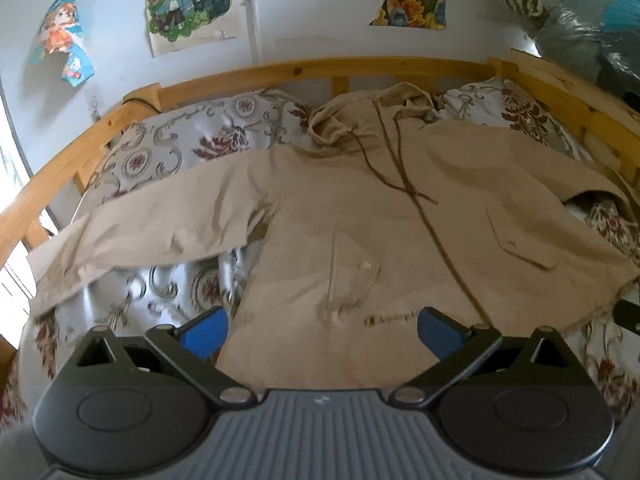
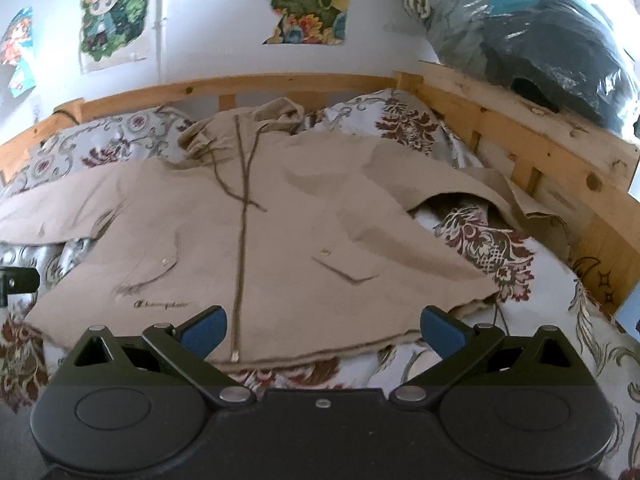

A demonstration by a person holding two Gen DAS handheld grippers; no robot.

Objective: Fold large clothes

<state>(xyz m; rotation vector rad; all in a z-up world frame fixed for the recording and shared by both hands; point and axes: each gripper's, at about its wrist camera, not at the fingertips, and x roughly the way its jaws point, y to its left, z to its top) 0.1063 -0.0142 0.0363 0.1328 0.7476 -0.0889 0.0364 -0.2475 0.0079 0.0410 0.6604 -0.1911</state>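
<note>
A large beige hooded jacket (image 1: 360, 216) lies front-up and spread out on the bed, zipper closed, hood toward the headboard. Its left sleeve (image 1: 152, 220) stretches out toward the bed's left side. In the right wrist view the same jacket (image 2: 248, 232) shows its bottom hem nearest me, and the right sleeve (image 2: 480, 192) is bunched against the side rail. My left gripper (image 1: 322, 334) hovers open over the lower hem with nothing between its blue pads. My right gripper (image 2: 322, 332) is open too, just above the hem near the zipper's end.
A floral bedspread (image 2: 500, 248) covers the bed, with pillows (image 1: 192, 136) at the head. A wooden bed frame (image 2: 520, 136) runs round the back and right side. Plastic-wrapped bundles (image 2: 540, 32) sit on the right rail. Posters (image 1: 188, 0) hang on the white wall.
</note>
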